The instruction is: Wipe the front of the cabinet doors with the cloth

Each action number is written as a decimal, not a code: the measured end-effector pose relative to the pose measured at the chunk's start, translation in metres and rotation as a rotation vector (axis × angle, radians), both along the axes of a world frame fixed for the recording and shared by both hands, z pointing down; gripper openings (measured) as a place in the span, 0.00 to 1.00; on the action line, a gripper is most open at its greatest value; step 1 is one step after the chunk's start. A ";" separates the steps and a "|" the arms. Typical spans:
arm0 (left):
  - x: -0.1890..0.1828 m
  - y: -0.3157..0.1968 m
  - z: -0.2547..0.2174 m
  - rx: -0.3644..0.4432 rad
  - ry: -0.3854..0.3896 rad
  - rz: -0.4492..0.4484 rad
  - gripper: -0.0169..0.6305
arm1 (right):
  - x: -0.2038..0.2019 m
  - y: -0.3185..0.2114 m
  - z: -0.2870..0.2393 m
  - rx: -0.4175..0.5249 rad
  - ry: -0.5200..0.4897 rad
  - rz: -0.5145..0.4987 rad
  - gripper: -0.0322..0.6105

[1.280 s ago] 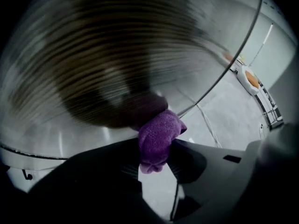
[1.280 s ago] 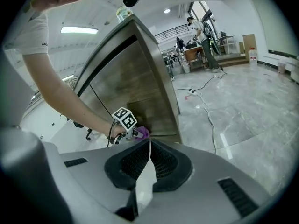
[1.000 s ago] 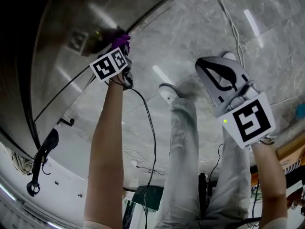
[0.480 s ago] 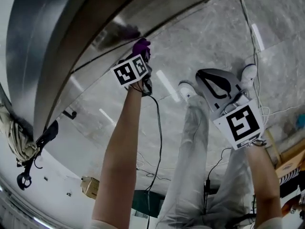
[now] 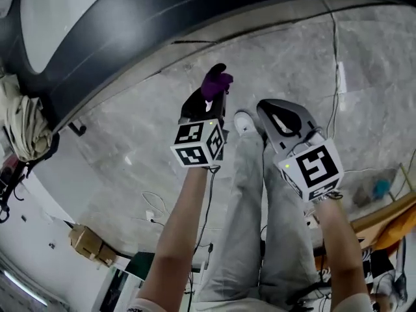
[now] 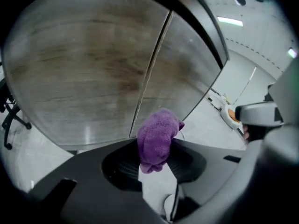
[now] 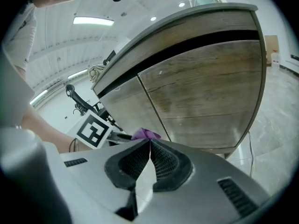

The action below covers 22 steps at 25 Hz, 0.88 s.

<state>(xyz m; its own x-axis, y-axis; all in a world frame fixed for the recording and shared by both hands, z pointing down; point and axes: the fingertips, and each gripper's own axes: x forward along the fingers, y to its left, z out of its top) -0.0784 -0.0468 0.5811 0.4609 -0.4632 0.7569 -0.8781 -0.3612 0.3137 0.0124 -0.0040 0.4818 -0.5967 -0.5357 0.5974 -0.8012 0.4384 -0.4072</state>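
Observation:
A purple cloth (image 5: 216, 82) sticks out of my left gripper (image 5: 209, 97), which is shut on it. In the left gripper view the cloth (image 6: 158, 139) hangs bunched from the left gripper (image 6: 155, 149), in front of two wooden cabinet doors (image 6: 84, 73) and the seam between them. Cloth and doors are apart, with floor showing below. My right gripper (image 5: 265, 111) is beside the left one, over the person's legs. Its jaws are shut with nothing between them (image 7: 150, 142), and it faces the doors (image 7: 210, 92). The cloth (image 7: 145, 134) peeks over its jaws.
The cabinet's dark edge (image 5: 130, 31) curves across the top of the head view. Cables (image 5: 337, 77) trail over the marble floor (image 5: 130, 148). The person's shoe (image 5: 244, 122) is below the grippers. A cardboard box (image 5: 88, 242) lies at lower left, and a chair base (image 6: 9, 120) stands left of the cabinet.
The left gripper and the cloth have come away from the door, back toward the person. The head view has swung, so the cabinet now lies along the top. The right gripper stays shut.

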 end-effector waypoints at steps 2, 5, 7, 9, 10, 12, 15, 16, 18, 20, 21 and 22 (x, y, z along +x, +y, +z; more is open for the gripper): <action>0.004 0.011 -0.028 0.040 0.026 -0.038 0.24 | 0.004 0.004 -0.004 0.002 0.004 -0.027 0.10; 0.009 0.018 -0.068 0.126 0.016 -0.037 0.24 | 0.013 0.008 -0.013 0.014 0.008 -0.045 0.10; 0.012 0.017 -0.094 0.179 0.000 -0.041 0.24 | 0.021 0.013 -0.022 0.017 0.003 -0.051 0.10; 0.016 0.012 -0.120 0.212 0.005 -0.071 0.24 | 0.031 0.018 -0.030 0.015 0.004 -0.054 0.10; 0.017 0.008 -0.132 0.226 0.010 -0.092 0.24 | 0.035 0.019 -0.035 0.018 0.004 -0.052 0.10; 0.017 -0.002 -0.154 0.254 0.013 -0.133 0.24 | 0.040 0.016 -0.047 0.034 -0.004 -0.047 0.10; 0.017 -0.017 -0.178 0.302 0.012 -0.159 0.24 | 0.042 0.009 -0.065 0.065 -0.017 -0.046 0.10; 0.018 -0.021 -0.183 0.315 0.014 -0.164 0.24 | 0.044 0.008 -0.070 0.074 -0.017 -0.050 0.10; 0.018 -0.029 -0.190 0.337 0.019 -0.183 0.24 | 0.045 0.005 -0.075 0.090 -0.011 -0.069 0.10; 0.014 -0.036 -0.190 0.351 0.018 -0.203 0.24 | 0.044 0.003 -0.075 0.100 -0.002 -0.098 0.10; 0.012 -0.040 -0.188 0.356 0.018 -0.210 0.24 | 0.042 0.001 -0.073 0.100 0.004 -0.108 0.10; 0.009 -0.044 -0.186 0.362 0.020 -0.217 0.24 | 0.041 -0.001 -0.071 0.098 0.010 -0.115 0.10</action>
<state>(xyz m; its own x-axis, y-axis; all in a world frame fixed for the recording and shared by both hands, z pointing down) -0.0694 -0.0910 0.3954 0.3364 -0.7853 0.5197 -0.9410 -0.2589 0.2178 0.0534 -0.0054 0.4108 -0.6517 -0.5204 0.5517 -0.7474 0.5645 -0.3504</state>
